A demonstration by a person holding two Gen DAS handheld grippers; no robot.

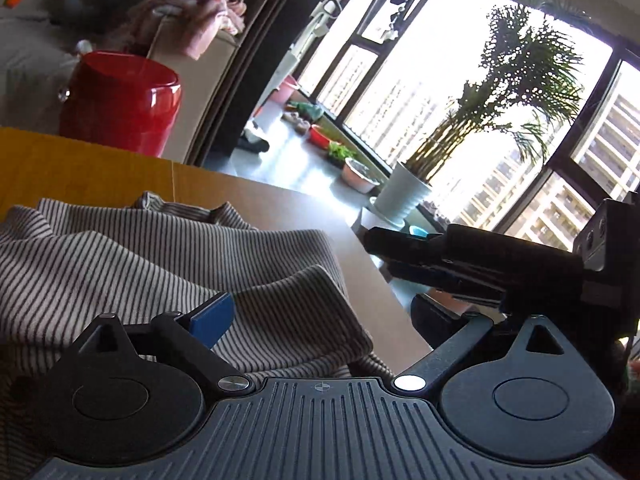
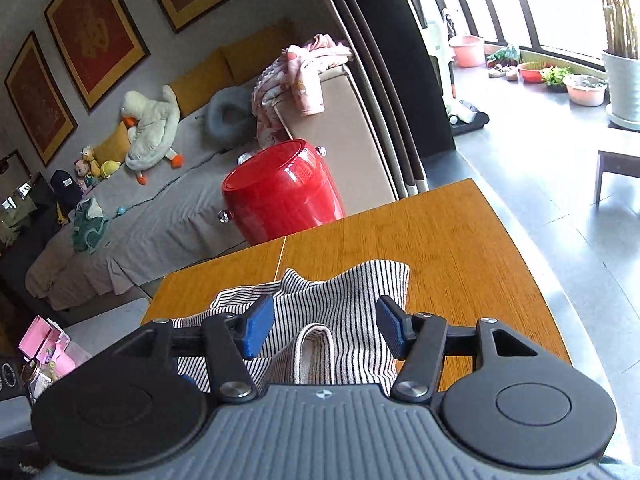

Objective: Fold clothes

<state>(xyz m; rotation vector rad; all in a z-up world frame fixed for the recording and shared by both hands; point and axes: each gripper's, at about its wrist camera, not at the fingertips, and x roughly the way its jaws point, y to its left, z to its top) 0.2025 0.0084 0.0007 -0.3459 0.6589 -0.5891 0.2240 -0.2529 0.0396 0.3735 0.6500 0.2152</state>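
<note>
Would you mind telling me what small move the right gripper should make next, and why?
Probably ease the right gripper down and close on the striped garment. Its blue pads stand open either side of a raised fold, gripping nothing, and the cloth lies bunched on the wooden table.

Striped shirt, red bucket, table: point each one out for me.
Striped shirt [image 2: 344, 300]: right wrist view, flat middle of the fabric.
Red bucket [image 2: 284, 196]: right wrist view, glossy side wall.
Table [image 2: 460, 248]: right wrist view, bare wood right of the shirt.
</note>
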